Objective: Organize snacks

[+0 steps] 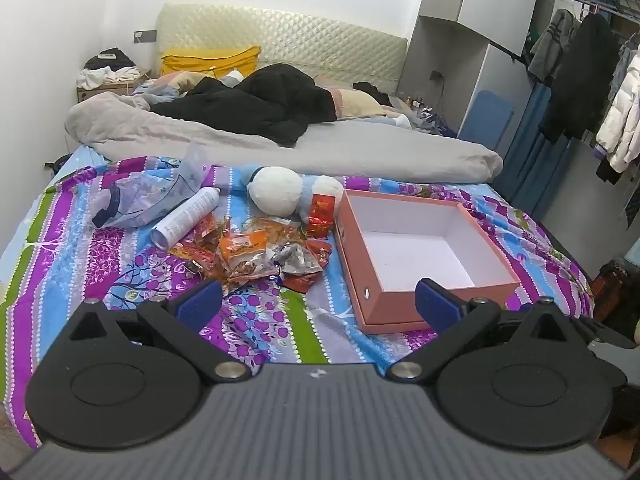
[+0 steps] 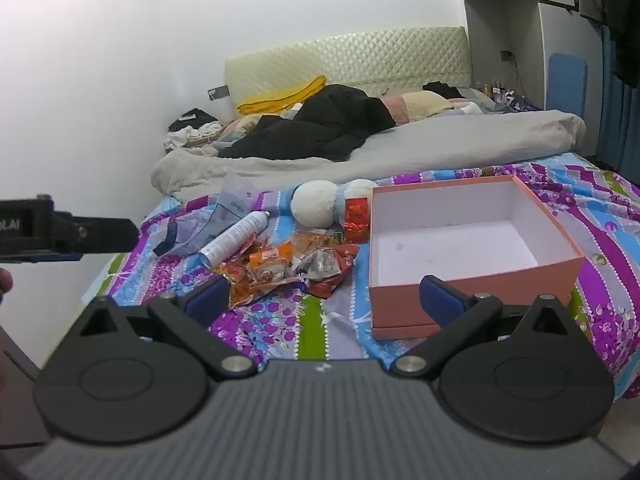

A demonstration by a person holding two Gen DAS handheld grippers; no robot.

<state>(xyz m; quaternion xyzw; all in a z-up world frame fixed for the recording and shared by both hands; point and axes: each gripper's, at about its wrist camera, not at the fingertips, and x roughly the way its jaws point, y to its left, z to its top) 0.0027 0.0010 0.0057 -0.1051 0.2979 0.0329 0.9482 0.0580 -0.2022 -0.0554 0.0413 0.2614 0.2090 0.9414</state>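
Note:
A heap of orange, red and silver snack packets (image 1: 256, 256) (image 2: 288, 270) lies on the patterned bedsheet. To its right stands an empty pink box with a white inside (image 1: 424, 248) (image 2: 464, 248). A red packet (image 1: 320, 214) (image 2: 355, 218) leans by the box's far left corner. My left gripper (image 1: 318, 302) hovers open above the sheet in front of the heap and box, nothing between its blue pads. My right gripper (image 2: 324, 300) is likewise open and holds nothing. The left gripper (image 2: 72, 232) shows from the side at the left edge of the right wrist view.
A white spray can (image 1: 186, 216) (image 2: 236, 238), a clear plastic bag (image 1: 148, 196) (image 2: 208, 220) and a white-and-blue plush toy (image 1: 280, 192) (image 2: 320, 202) lie behind the snacks. A grey duvet (image 1: 320, 152) and black clothing fill the far bed. Hanging clothes (image 1: 592, 92) stand at the right.

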